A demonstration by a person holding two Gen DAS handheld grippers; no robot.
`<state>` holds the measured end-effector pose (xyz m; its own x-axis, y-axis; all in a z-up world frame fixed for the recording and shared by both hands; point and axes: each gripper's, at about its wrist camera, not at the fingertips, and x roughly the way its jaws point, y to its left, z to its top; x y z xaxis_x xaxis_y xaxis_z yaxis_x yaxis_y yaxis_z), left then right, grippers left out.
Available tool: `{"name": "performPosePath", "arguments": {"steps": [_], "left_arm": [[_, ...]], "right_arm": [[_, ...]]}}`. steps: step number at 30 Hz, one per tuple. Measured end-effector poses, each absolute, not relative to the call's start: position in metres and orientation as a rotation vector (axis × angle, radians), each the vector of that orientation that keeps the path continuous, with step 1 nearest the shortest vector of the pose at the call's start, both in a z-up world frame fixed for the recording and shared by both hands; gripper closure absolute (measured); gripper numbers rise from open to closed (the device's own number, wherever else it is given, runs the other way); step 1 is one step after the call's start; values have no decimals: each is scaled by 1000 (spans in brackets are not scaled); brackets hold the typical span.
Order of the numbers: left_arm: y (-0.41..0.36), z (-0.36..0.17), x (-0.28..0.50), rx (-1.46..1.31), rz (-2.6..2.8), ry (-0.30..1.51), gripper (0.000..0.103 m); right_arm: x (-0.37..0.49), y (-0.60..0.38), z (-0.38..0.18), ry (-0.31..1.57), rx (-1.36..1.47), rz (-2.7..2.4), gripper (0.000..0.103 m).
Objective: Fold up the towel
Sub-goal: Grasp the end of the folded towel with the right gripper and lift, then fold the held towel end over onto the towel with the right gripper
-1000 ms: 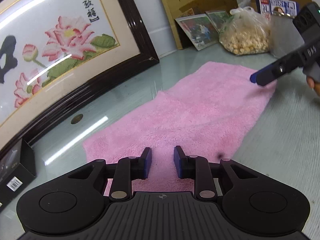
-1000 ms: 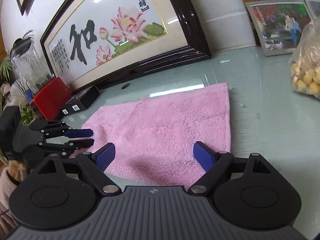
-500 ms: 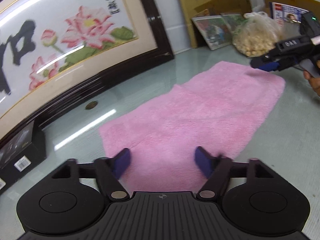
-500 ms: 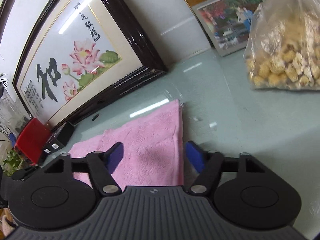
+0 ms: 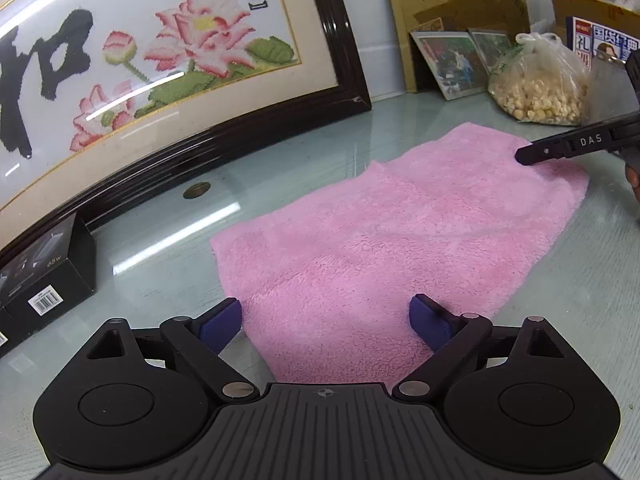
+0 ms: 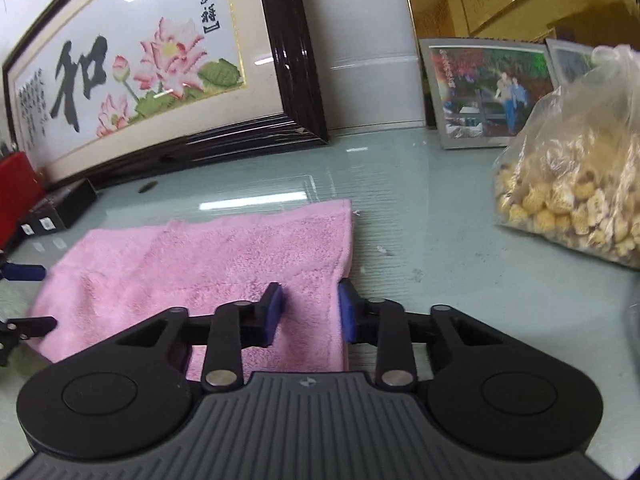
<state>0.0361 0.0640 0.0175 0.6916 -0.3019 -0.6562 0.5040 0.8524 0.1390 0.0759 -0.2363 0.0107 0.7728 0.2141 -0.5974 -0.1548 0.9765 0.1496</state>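
A pink towel lies flat on the glass table, also seen in the right wrist view. My left gripper is open wide, its fingers straddling the towel's near left end just above it. My right gripper is partly closed around the towel's right edge, with a fold of cloth between the blue pads; the pads do not pinch it tight. The right gripper also shows in the left wrist view at the towel's far end. The left gripper's fingertips show at the left of the right wrist view.
A large framed lotus embroidery leans along the back. A clear bag of puffed snacks lies right of the towel. Framed photos stand behind it. A black box and a red box sit at the left.
My left gripper has opened wide and shifted to the towel's left end. My right gripper has moved to the towel's right edge and narrowed around it.
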Motion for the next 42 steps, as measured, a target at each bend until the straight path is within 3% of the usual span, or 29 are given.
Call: {"name": "performPosePath", "arguments": {"steps": [5, 17, 26, 42], "left_arm": [[66, 14, 39, 284, -449, 672, 2], [56, 10, 37, 293, -459, 631, 0], [63, 11, 27, 390, -439, 591, 0], [74, 9, 14, 480, -435, 549, 0]], "right_arm": [[78, -241, 14, 675, 163, 208, 94], [71, -232, 67, 615, 188, 209, 94], [69, -159, 88, 630, 80, 321, 94], [100, -43, 59, 762, 142, 545, 93]]}}
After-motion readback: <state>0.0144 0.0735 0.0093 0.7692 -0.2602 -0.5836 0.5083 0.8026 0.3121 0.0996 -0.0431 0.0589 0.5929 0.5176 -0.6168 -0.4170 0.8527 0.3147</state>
